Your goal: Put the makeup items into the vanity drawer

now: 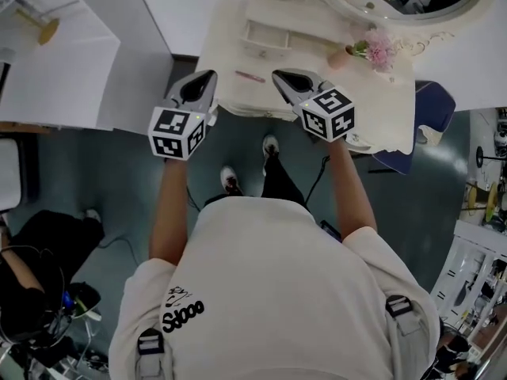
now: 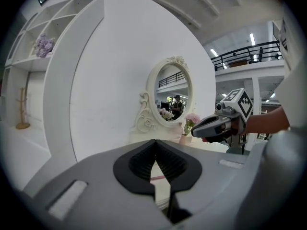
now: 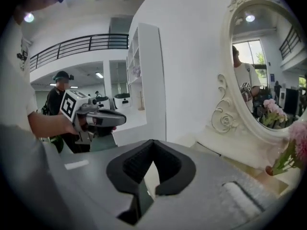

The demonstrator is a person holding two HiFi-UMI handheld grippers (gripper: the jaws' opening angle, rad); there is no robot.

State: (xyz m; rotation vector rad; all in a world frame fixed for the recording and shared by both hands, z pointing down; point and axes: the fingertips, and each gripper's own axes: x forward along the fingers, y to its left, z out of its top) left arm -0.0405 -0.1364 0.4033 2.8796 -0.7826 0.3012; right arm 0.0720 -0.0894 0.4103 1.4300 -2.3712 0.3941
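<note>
pink and slim, a makeup stick [image 1: 250,76] lies on the cream vanity desk [image 1: 230,22] near its front edge, just before the small drawer unit [image 1: 265,38]. the left gripper [image 1: 211,75] and right gripper [image 1: 279,76] flank it, fingers pressed together and empty, probably poised to begin. a pink flower vase [image 1: 371,50] and oval mirror [image 1: 396,2] stand further back, seemingly out of the way.
</note>
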